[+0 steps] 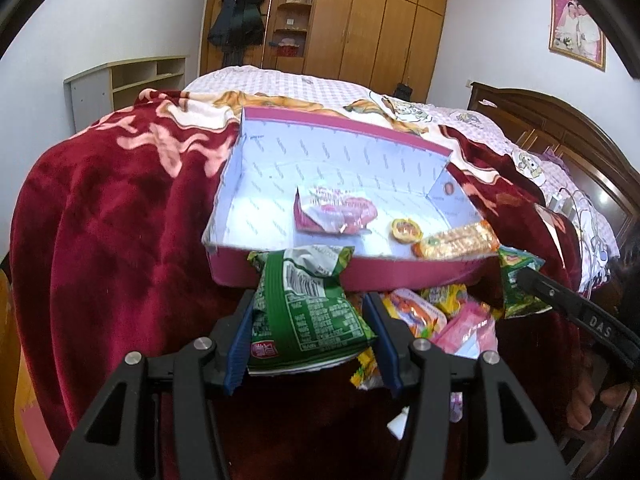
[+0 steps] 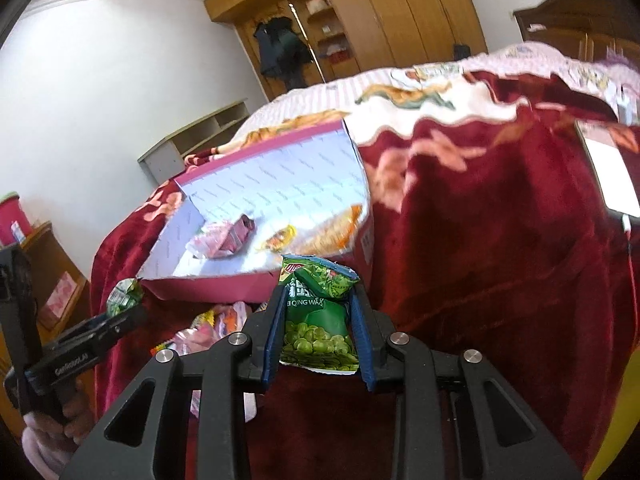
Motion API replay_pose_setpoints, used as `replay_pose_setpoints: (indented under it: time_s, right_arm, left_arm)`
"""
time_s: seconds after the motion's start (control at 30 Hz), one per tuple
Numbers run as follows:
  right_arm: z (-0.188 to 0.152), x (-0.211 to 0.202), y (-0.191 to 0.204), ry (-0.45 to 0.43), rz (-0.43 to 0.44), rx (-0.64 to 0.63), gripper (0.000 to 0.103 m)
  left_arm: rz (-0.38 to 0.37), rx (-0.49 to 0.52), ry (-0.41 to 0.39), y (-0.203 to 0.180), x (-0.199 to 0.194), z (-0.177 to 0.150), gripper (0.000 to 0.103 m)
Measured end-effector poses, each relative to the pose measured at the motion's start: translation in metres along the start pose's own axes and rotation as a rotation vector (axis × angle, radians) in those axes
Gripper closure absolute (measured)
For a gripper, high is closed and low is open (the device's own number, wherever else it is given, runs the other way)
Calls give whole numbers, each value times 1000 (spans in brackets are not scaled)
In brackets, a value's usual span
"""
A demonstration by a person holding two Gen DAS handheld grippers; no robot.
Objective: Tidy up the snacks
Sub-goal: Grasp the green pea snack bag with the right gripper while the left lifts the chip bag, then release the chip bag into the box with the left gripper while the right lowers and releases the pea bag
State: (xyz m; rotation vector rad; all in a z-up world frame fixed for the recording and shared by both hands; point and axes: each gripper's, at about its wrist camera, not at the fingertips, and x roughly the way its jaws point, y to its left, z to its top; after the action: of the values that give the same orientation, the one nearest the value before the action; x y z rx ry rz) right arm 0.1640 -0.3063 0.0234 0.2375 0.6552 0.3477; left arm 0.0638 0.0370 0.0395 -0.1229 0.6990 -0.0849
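A pink box (image 1: 280, 276) with a white inside lies on the red blanket; it also shows in the right wrist view (image 2: 224, 286). In it lie a pink-and-white packet (image 1: 336, 214), a small yellow sweet (image 1: 406, 230) and an orange bar (image 1: 458, 242). My left gripper (image 1: 310, 300) is shut on a green snack bag (image 1: 308, 308), held just before the box's near wall. My right gripper (image 2: 318, 300) is shut on a green pea bag (image 2: 320, 320), near the box's right front corner. A heap of loose snacks (image 1: 436, 316) lies in front of the box.
The red blanket (image 1: 120, 220) covers the bed. A wooden headboard (image 1: 560, 128) stands at the right, wardrobes (image 1: 380, 20) at the back, a low shelf (image 1: 132, 84) at the left. A phone (image 2: 612, 172) lies on the blanket at the right.
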Motion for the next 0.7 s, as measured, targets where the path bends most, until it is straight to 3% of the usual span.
replay_pose_setpoints:
  time_s: [0.7]
  right_arm:
    - [47, 19, 32, -22, 2, -129, 71]
  left_arm:
    - [13, 40, -43, -1, 34, 67, 47]
